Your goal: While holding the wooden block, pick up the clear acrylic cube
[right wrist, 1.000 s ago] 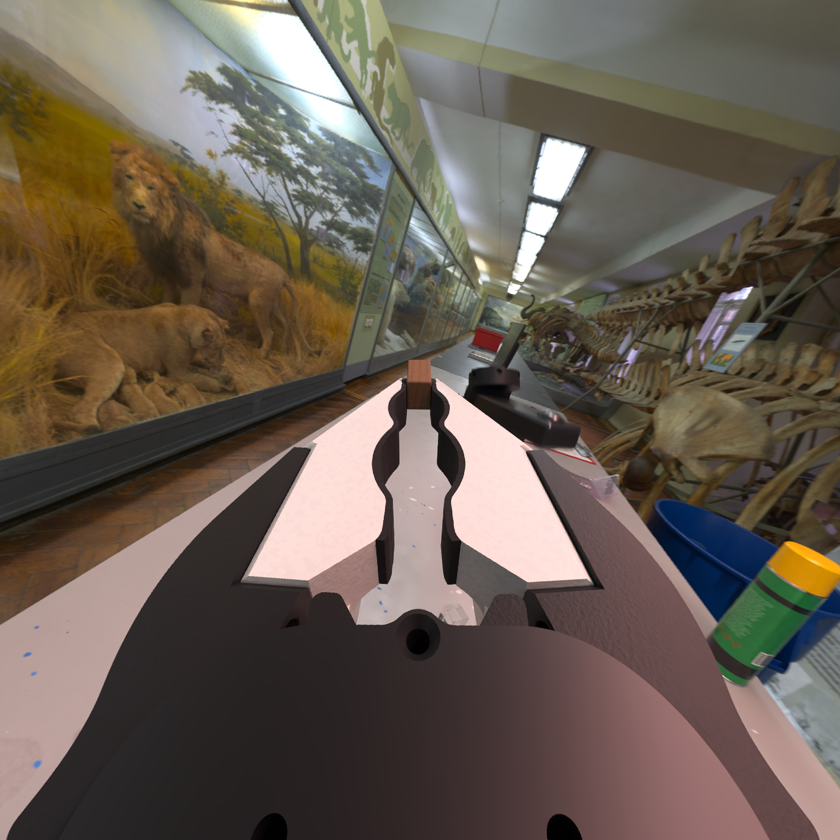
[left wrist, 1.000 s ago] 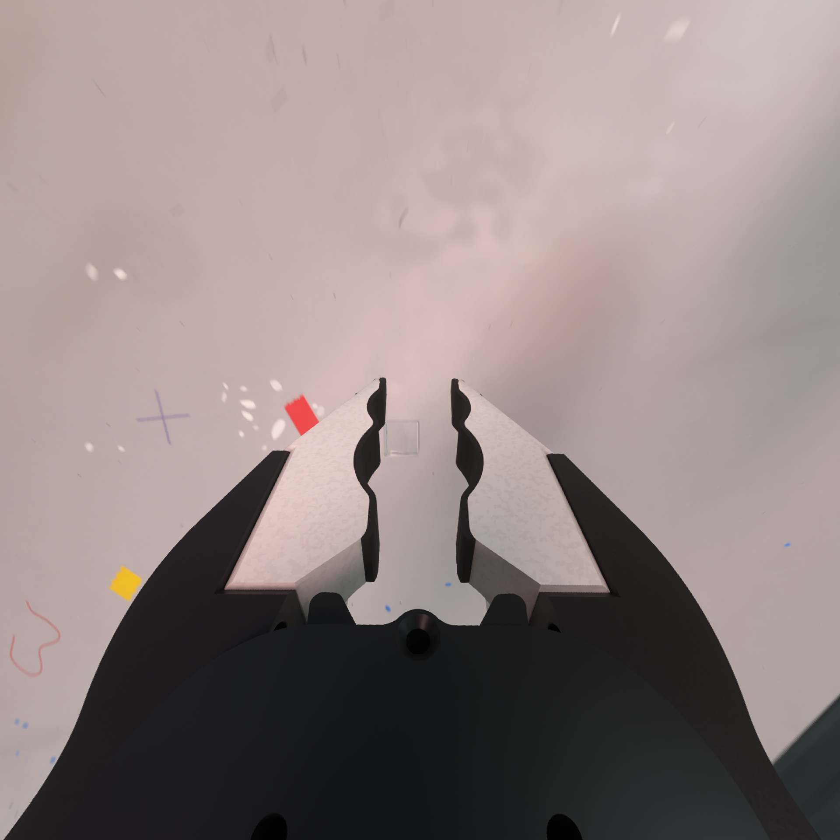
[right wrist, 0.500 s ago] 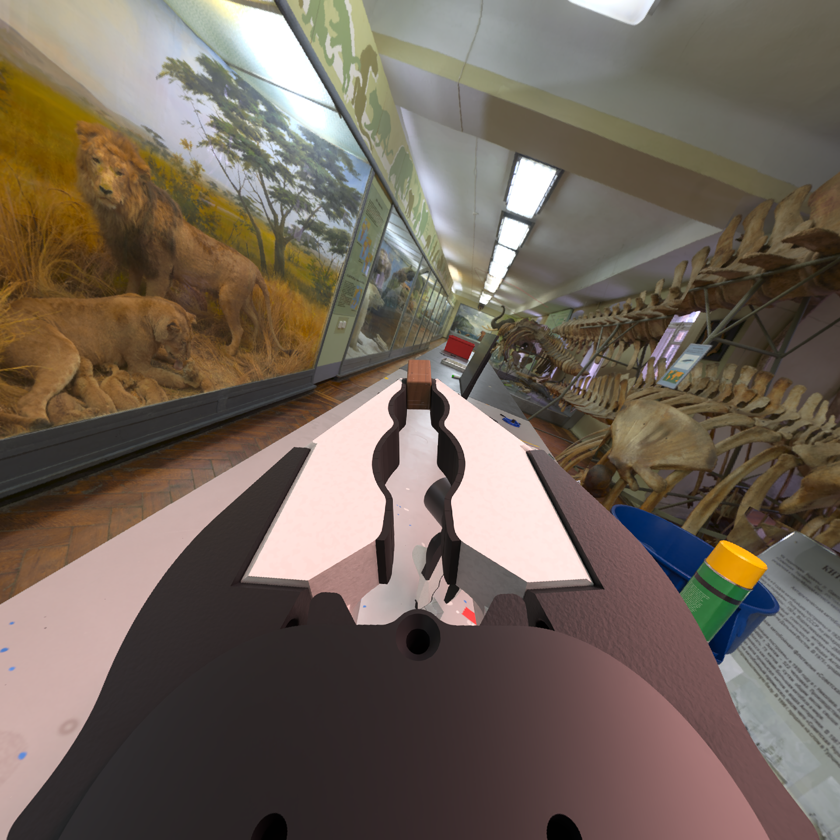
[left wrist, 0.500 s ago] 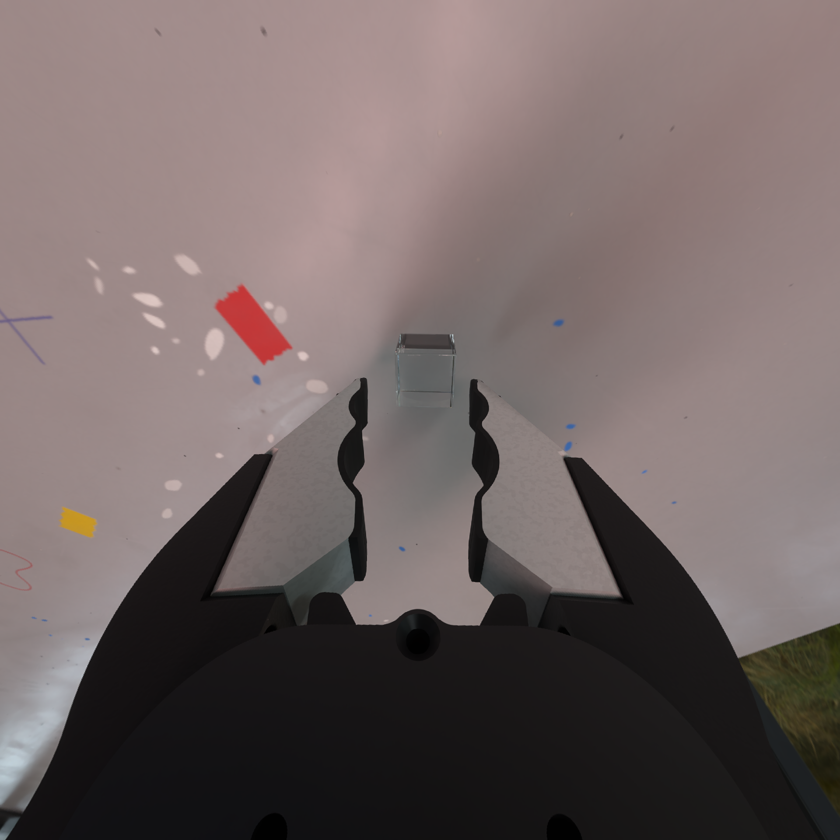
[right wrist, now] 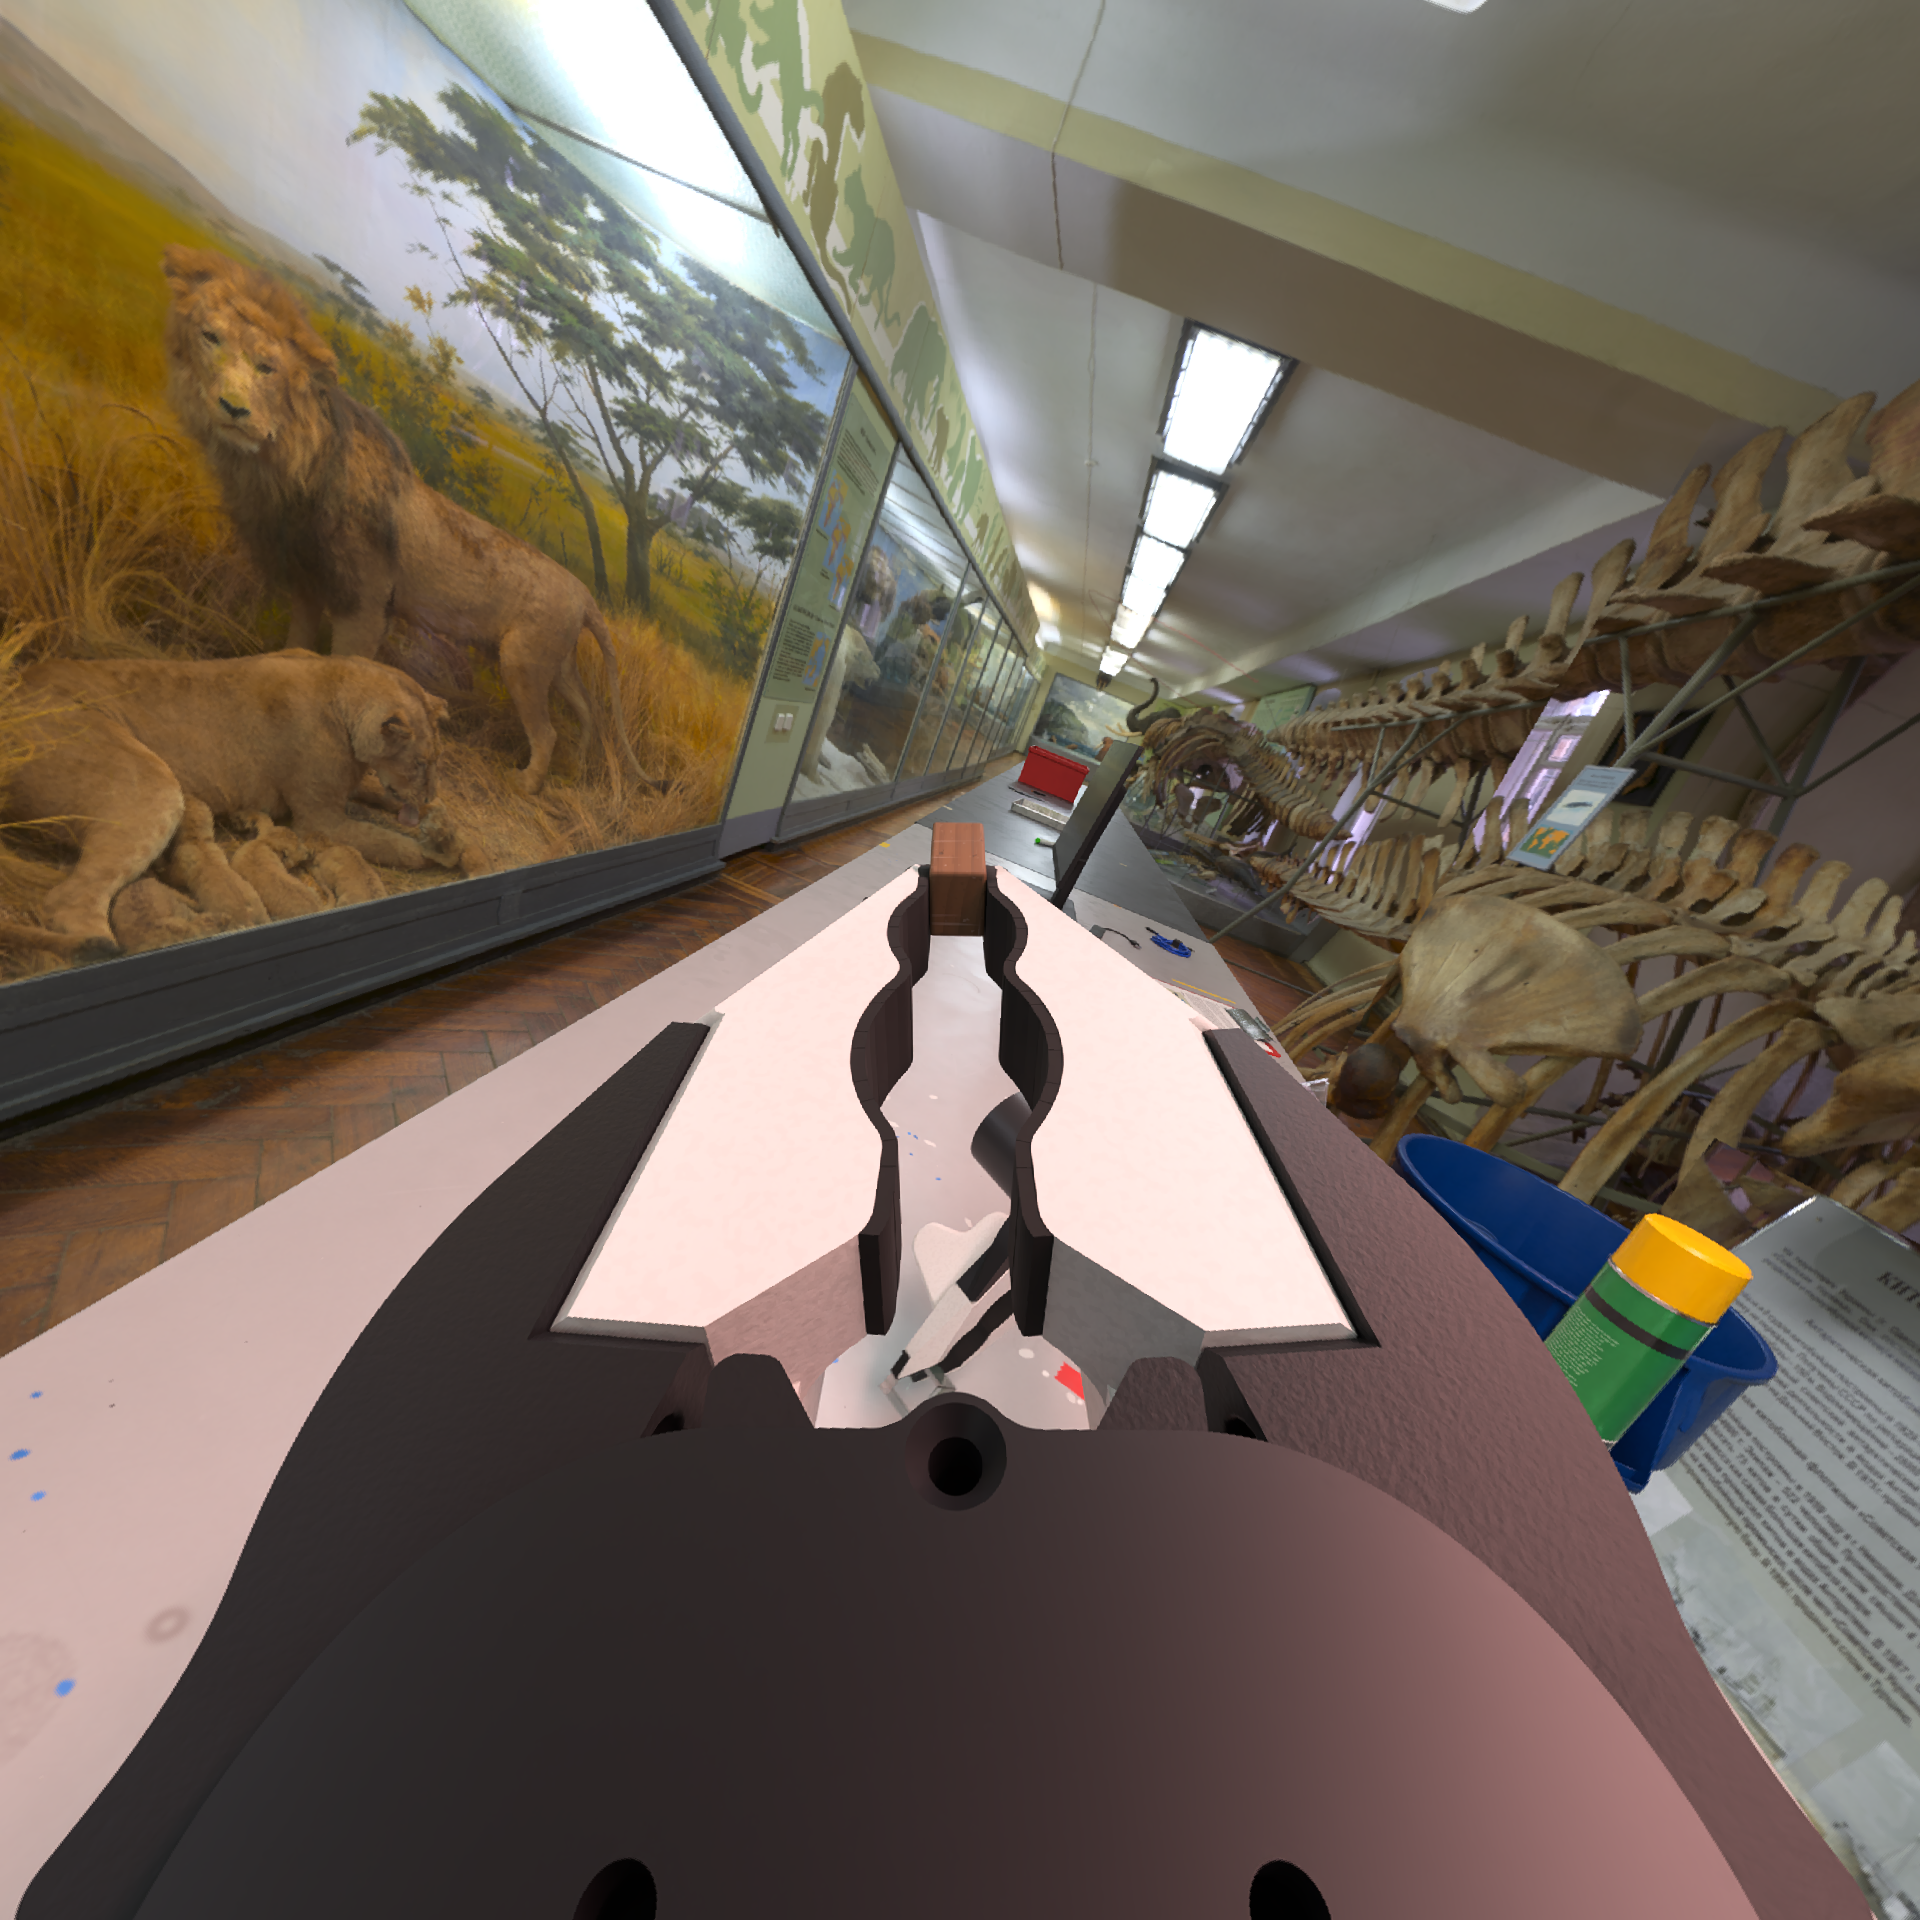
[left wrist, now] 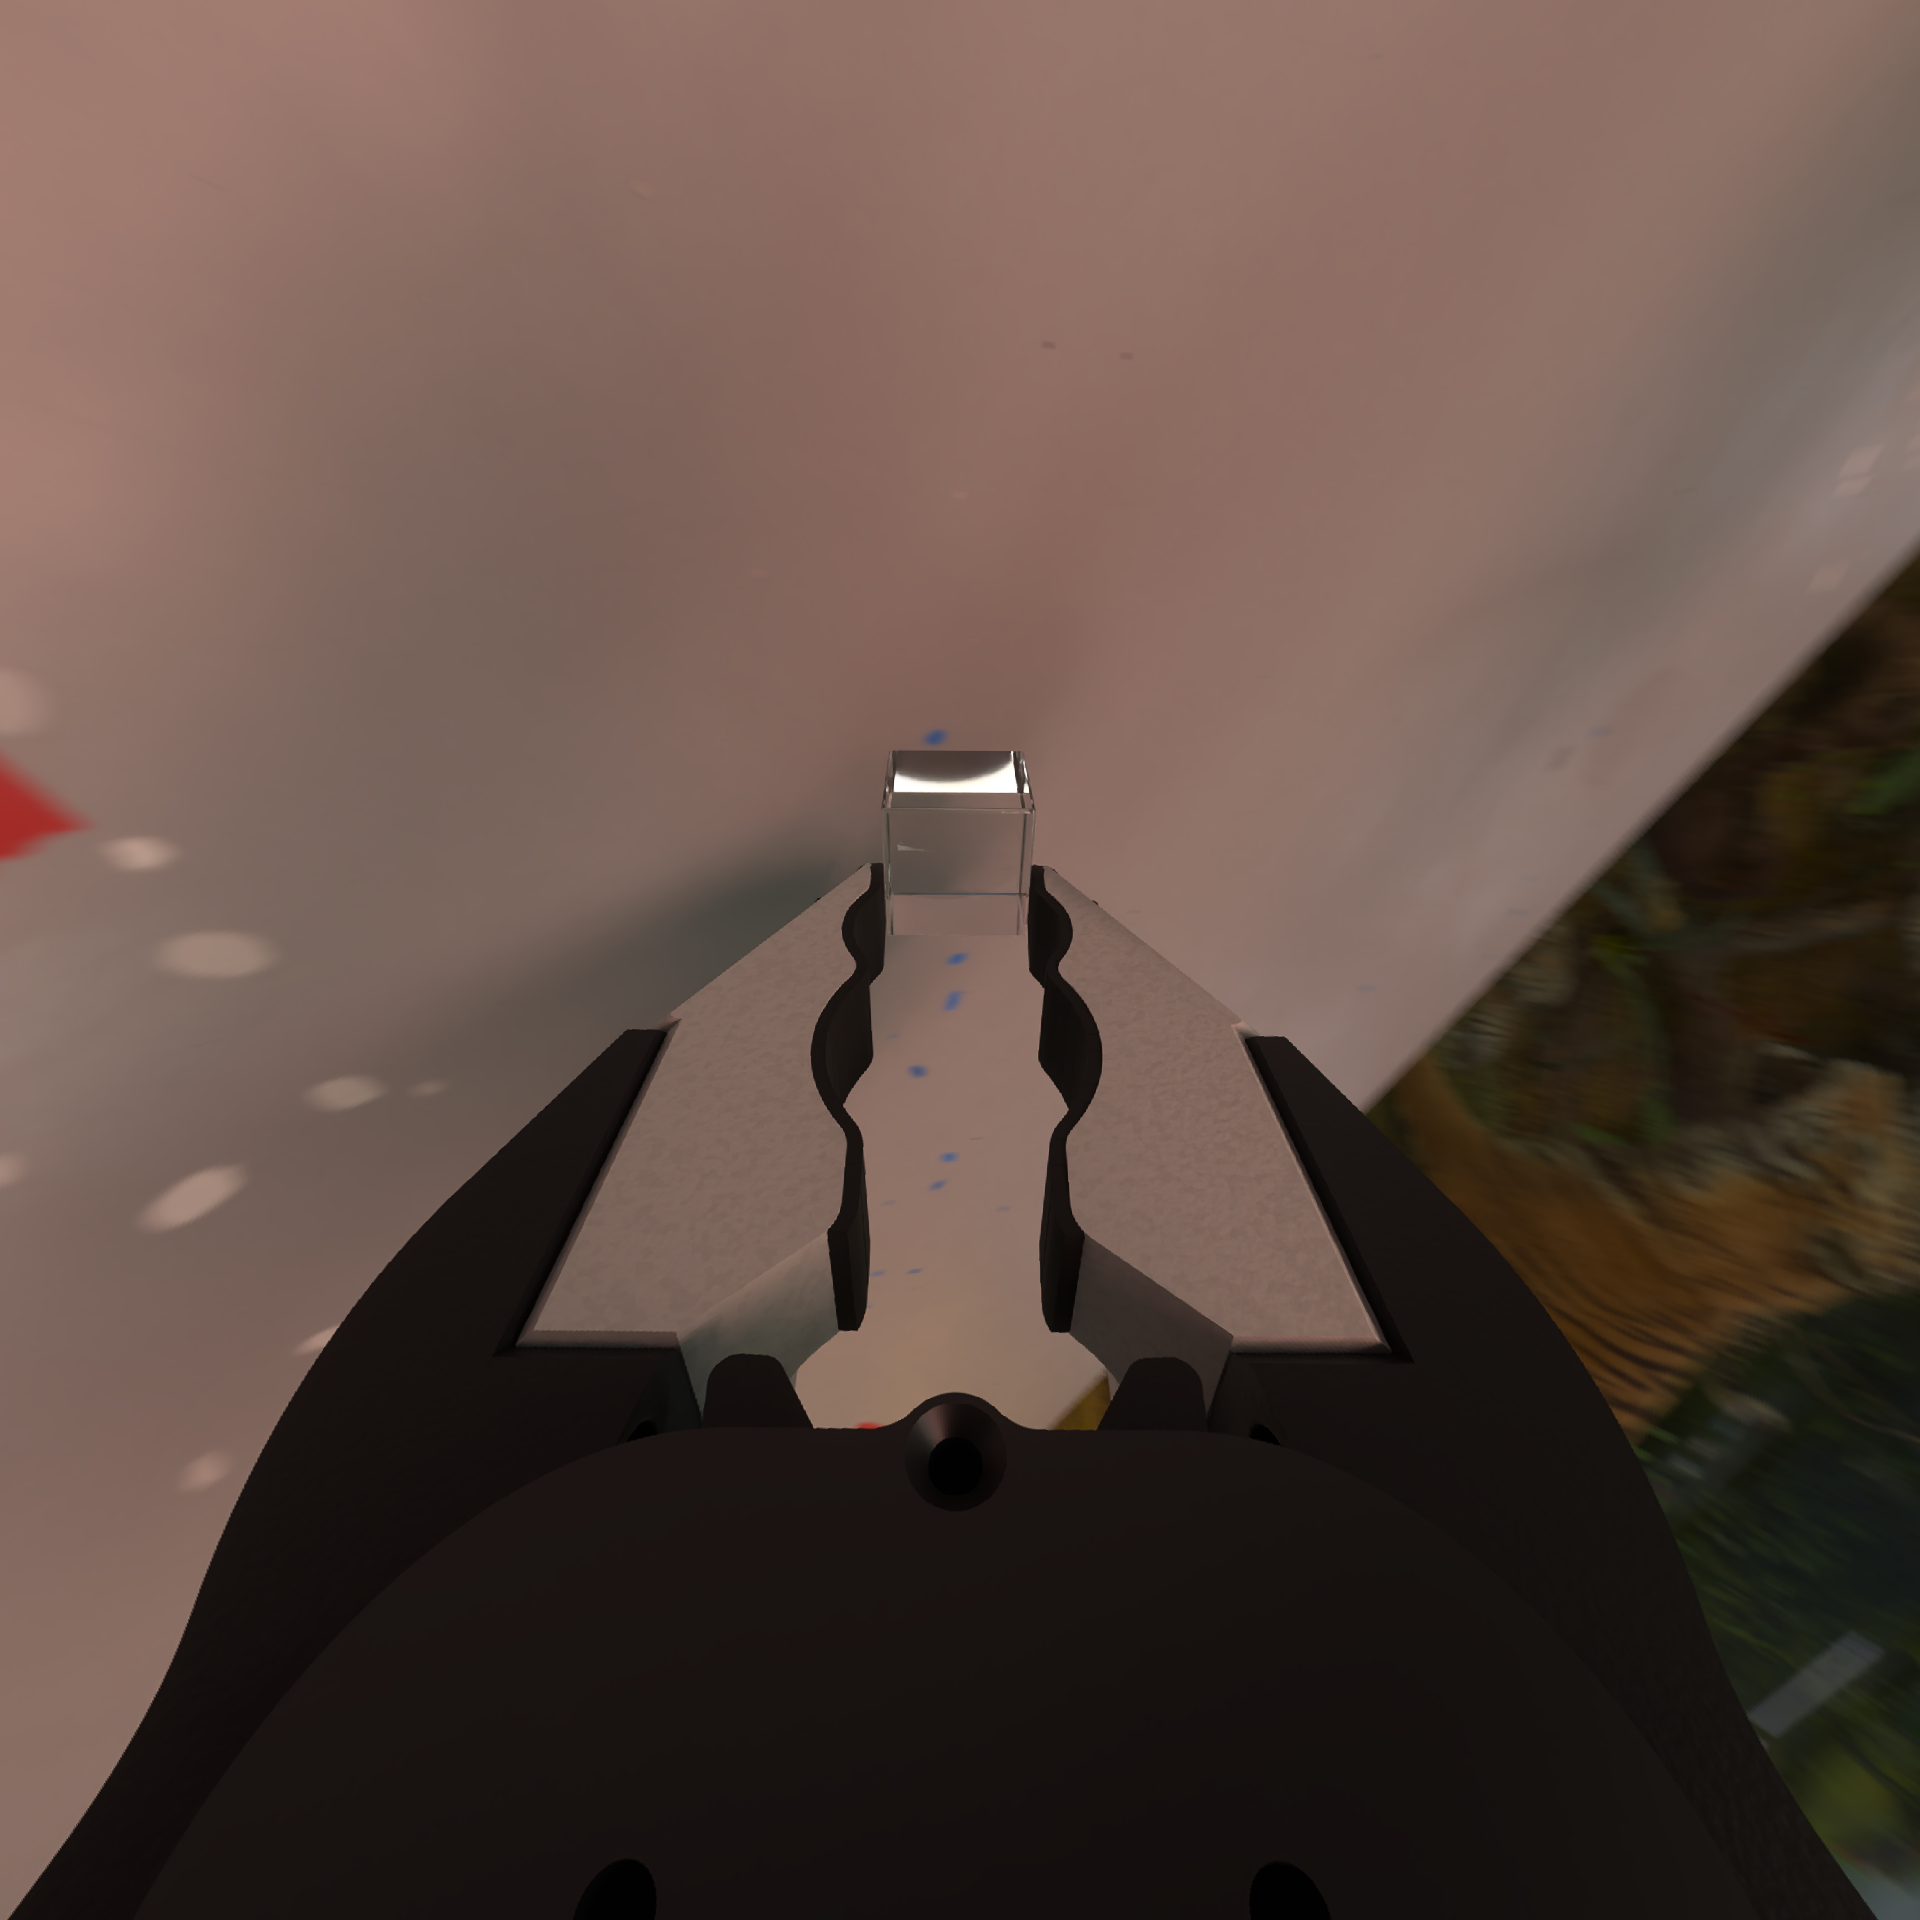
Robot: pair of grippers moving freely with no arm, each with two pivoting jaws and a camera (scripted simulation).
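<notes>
In the left wrist view the clear acrylic cube point(left wrist: 958, 850) sits between my left gripper's point(left wrist: 956, 885) two fingertips. The jaws have closed onto its sides. The pale table point(left wrist: 935, 416) lies below; I cannot tell whether the cube is off it. In the right wrist view my right gripper point(right wrist: 956, 883) is shut on the small brown wooden block point(right wrist: 956, 878), held at the fingertips high above the table point(right wrist: 312, 1299). Part of the left gripper point(right wrist: 951, 1314) shows far below, through the gap between the right fingers.
The table's edge point(left wrist: 1558, 883) runs close by on the right of the cube. Red tape point(left wrist: 31, 821) lies at the left. A blue bin point(right wrist: 1507, 1216), a green can with a yellow cap point(right wrist: 1642, 1340) and printed sheets point(right wrist: 1829, 1475) are on the right.
My left gripper moved forward around the cube and its jaws narrowed onto it. The table edge came into view on the right. My right gripper kept the block and shifted little.
</notes>
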